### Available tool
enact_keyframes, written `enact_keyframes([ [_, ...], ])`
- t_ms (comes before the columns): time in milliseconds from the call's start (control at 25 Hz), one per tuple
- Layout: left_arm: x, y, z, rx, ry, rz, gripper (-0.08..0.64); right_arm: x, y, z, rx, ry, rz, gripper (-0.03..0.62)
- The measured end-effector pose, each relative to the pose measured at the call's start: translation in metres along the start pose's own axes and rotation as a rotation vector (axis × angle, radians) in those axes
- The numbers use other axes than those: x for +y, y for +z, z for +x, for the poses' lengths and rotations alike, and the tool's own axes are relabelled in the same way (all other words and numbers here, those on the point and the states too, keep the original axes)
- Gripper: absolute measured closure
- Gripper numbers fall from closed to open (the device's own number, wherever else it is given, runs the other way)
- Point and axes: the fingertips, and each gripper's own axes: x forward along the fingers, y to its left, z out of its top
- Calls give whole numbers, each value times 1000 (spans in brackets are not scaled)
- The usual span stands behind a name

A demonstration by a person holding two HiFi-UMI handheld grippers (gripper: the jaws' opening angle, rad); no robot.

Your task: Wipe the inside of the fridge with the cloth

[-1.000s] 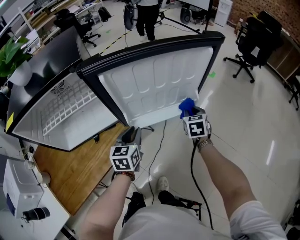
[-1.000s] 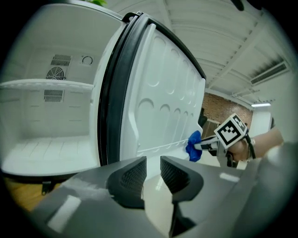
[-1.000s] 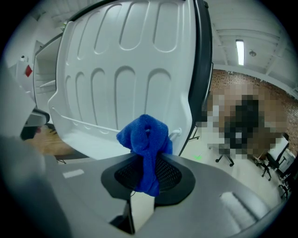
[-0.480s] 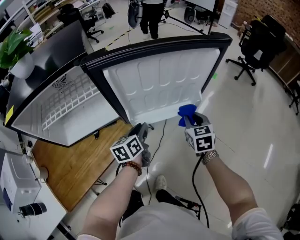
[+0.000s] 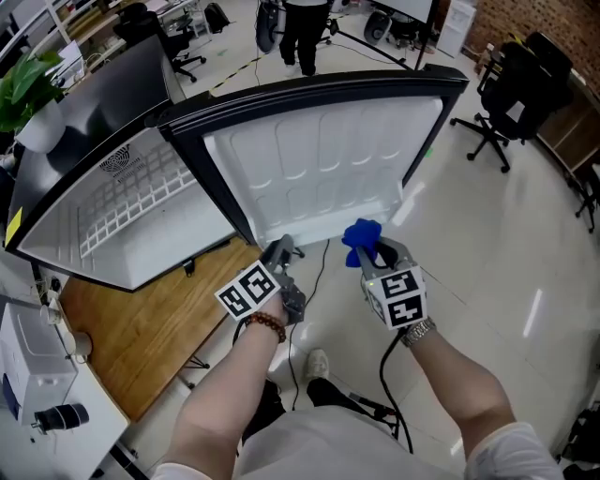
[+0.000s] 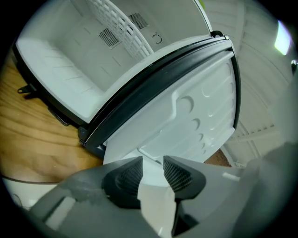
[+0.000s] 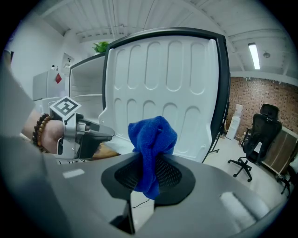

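The small fridge (image 5: 122,220) stands open on a wooden table, its white interior and wire shelf (image 5: 131,199) showing. Its door (image 5: 319,169) swings wide, the white inner liner facing me. My right gripper (image 5: 372,255) is shut on a bunched blue cloth (image 5: 361,237), held just below the door's lower right corner and apart from it. In the right gripper view the cloth (image 7: 151,142) hangs between the jaws in front of the door (image 7: 163,79). My left gripper (image 5: 280,249) sits at the door's lower edge. Its jaws have just been opening, with nothing between them (image 6: 152,173).
The wooden table (image 5: 150,328) carries the fridge and a white device (image 5: 37,394) at the near left. A black cable (image 5: 314,281) trails across the floor. Office chairs (image 5: 511,84) stand at the right. A person (image 5: 300,28) stands behind the fridge, and a plant (image 5: 28,89) is at the far left.
My right gripper has drawn the cloth back off the door's lower corner, toward me. The left gripper has rolled, turning its marker cube, and its jaws stand wider.
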Motion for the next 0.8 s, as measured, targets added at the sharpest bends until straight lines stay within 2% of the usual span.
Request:
enact_keyframes([
  [120, -3, 3, 2, -19, -23, -32, 419, 10, -2, 0, 1, 23, -10, 525],
  [200, -3, 3, 0, -23, -31, -45, 450, 16, -2, 0, 1, 34, -16, 525],
  [360, -3, 0, -7, -24, -43, -44, 478, 25, 2, 0, -9, 52, -27, 525],
  [440, -7, 3, -11, -40, -65, -34, 526, 29, 4, 1, -15, 60, -32, 525],
  [600, -14, 4, -15, -33, -89, -33, 502, 35, 6, 0, -17, 68, -38, 525],
  [800, -5, -4, -14, -16, -74, -92, 471, 41, 11, 1, -24, 79, -48, 525],
])
